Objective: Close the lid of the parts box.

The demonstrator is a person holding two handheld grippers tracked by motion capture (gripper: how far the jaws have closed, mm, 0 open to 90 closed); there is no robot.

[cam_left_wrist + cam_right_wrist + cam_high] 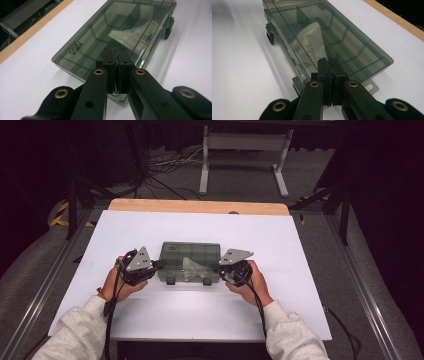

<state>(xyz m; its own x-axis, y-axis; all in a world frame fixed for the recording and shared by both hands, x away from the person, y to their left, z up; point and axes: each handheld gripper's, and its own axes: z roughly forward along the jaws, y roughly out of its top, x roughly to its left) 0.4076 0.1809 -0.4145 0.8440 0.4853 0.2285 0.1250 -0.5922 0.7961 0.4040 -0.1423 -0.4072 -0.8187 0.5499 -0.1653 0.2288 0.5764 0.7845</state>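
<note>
Spreading wide across the high view, white table [150, 230] with a bare wooden strip [200, 206] along its far edge, dark floor and a pale metal stand [245, 155] beyond. Sitting near the middle of that white surface, smoky see-through compartment box [190, 256], lid down, two dark latches [170, 281] on the near side, inner dividers plain through the lid. Lying inside, across the middle compartments, pale plastic packet [312, 40] with some print too blurred to read. Coming in from the bottom, two forearms in light grey sleeves [80, 330]. Flanking the box end to end, left gripper [160, 265] up against its left end, right gripper [216, 267] up against its right end. Pressed together pad to pad in the left gripper view, jaws of the left gripper [115, 62], nothing between them, tips over the box's short edge. Same story in the right gripper view: right gripper [329, 70] closed tight and empty, tips over the box's end wall beside a small clear hanging tab [372, 87].
</note>
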